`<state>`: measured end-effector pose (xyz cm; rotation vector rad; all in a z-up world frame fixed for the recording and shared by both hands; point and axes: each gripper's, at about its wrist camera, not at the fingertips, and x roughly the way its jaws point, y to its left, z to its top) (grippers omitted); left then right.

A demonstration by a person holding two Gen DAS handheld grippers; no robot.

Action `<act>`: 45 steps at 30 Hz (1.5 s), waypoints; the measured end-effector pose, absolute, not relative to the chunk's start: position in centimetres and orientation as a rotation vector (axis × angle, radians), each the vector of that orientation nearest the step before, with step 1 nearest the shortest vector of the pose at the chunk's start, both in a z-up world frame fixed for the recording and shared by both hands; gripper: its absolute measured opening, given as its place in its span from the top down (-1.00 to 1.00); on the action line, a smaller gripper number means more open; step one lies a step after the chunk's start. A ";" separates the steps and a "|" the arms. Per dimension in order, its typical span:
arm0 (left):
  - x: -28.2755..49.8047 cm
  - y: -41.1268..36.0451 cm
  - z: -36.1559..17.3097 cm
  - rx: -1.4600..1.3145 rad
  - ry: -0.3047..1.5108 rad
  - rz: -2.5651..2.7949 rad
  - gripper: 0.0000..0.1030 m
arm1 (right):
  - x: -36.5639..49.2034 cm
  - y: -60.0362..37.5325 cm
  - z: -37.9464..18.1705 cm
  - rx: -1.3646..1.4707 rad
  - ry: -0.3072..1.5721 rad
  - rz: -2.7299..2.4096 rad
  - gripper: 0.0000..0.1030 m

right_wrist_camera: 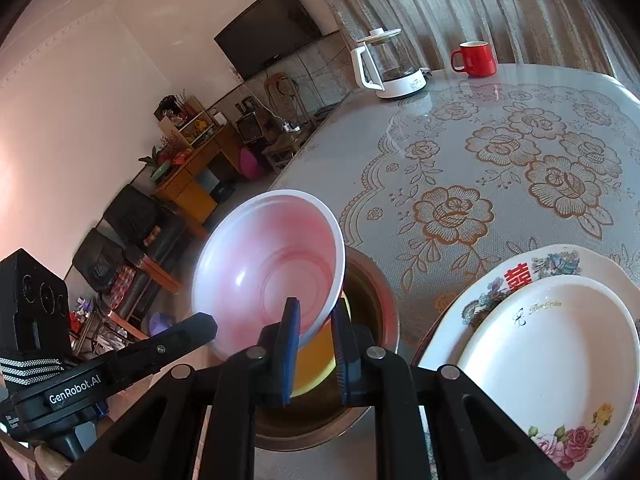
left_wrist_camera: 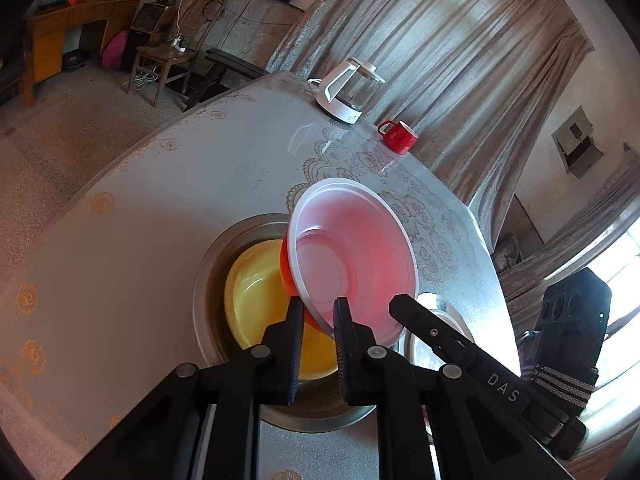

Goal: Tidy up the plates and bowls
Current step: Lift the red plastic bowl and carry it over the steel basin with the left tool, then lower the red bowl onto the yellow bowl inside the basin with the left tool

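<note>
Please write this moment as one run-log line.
held: red plastic bowl, tilted | left gripper: shut on rim | right gripper: shut on rim | below: yellow bowl in steel basin

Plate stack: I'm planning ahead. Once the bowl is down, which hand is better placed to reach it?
Probably the right. The plate stack lies just beside the right gripper; from the left gripper it sits beyond the right one. Both grip the bowl now.
</note>
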<state>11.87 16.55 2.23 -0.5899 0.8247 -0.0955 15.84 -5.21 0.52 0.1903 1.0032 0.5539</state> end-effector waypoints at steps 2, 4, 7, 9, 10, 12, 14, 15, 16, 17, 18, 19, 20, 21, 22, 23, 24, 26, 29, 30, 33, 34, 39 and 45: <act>11.3 17.0 1.8 -0.604 0.831 -0.091 0.74 | 15.6 -4.6 0.3 0.177 1.013 0.561 0.70; 11.0 17.3 1.4 -0.610 0.838 -0.090 0.74 | 15.2 -4.1 -0.1 0.166 1.029 0.562 0.67; 10.8 17.3 1.0 -0.606 0.841 -0.088 0.74 | 14.9 -3.8 -0.5 0.157 1.045 0.557 0.67; 10.7 17.3 0.7 -0.598 0.849 -0.084 0.73 | 14.8 -3.8 -0.8 0.160 1.057 0.553 0.67; 10.6 17.3 0.6 -0.594 0.853 -0.081 0.73 | 14.7 -3.8 -0.9 0.158 1.063 0.549 0.66; 10.6 17.3 0.3 -0.594 0.860 -0.081 0.73 | 14.5 -3.7 -1.1 0.154 1.072 0.545 0.66; 10.6 17.4 0.0 -0.597 0.865 -0.080 0.73 | 14.3 -3.6 -1.2 0.147 1.073 0.540 0.65; 10.6 17.5 -0.1 -0.600 0.868 -0.080 0.73 | 14.3 -3.6 -1.3 0.144 1.075 0.539 0.65; 10.5 17.6 -0.3 -0.603 0.872 -0.079 0.73 | 14.2 -3.6 -1.4 0.142 1.079 0.538 0.65; 10.5 17.6 -0.3 -0.605 0.873 -0.079 0.72 | 14.1 -3.6 -1.5 0.142 1.082 0.536 0.65; 10.4 17.7 -0.4 -0.604 0.872 -0.078 0.69 | 14.1 -3.6 -1.6 0.143 1.086 0.532 0.65; 10.3 17.8 -0.4 -0.603 0.870 -0.077 0.67 | 14.1 -3.6 -1.6 0.145 1.089 0.531 0.60; 10.3 17.8 -0.4 -0.604 0.868 -0.076 0.65 | 14.1 -3.6 -1.7 0.147 1.089 0.530 0.54; 10.3 17.9 -0.4 -0.603 0.868 -0.076 0.63 | 14.1 -3.6 -1.7 0.146 1.088 0.524 0.54; 10.3 17.9 -0.4 -0.600 0.865 -0.075 0.63 | 14.1 -3.7 -1.8 0.146 1.088 0.519 0.52; 10.2 17.9 -0.4 -0.592 0.860 -0.069 0.62 | 14.1 -3.7 -1.8 0.147 1.089 0.517 0.47; 10.2 17.8 -0.3 -0.578 0.854 -0.059 0.62 | 14.1 -3.7 -1.9 0.147 1.089 0.515 0.46; 10.1 17.6 -0.2 -0.550 0.842 -0.044 0.62 | 14.2 -3.6 -2.1 0.137 1.093 0.509 0.46; 10.1 17.3 -0.2 -0.504 0.826 -0.025 0.62 | 14.2 -3.4 -2.4 0.119 1.090 0.506 0.46; 10.1 17.2 -0.2 -0.491 0.823 -0.019 0.62 | 14.2 -3.3 -2.4 0.110 1.086 0.503 0.46; 10.1 17.1 -0.2 -0.471 0.814 -0.004 0.62 | 14.4 -2.9 -2.4 0.087 1.083 0.501 0.45; 10.0 17.2 -0.2 -0.469 0.810 -0.002 0.62 | 14.5 -2.7 -2.4 0.076 1.081 0.499 0.45; 9.9 17.4 -0.1 -0.463 0.801 -0.003 0.62 | 16.0 -1.9 -3.0 0.012 1.093 0.485 0.45; 10.3 16.9 -0.6 -0.459 0.821 -0.047 0.61 | 16.1 -0.3 -3.4 -0.143 1.095 0.470 0.45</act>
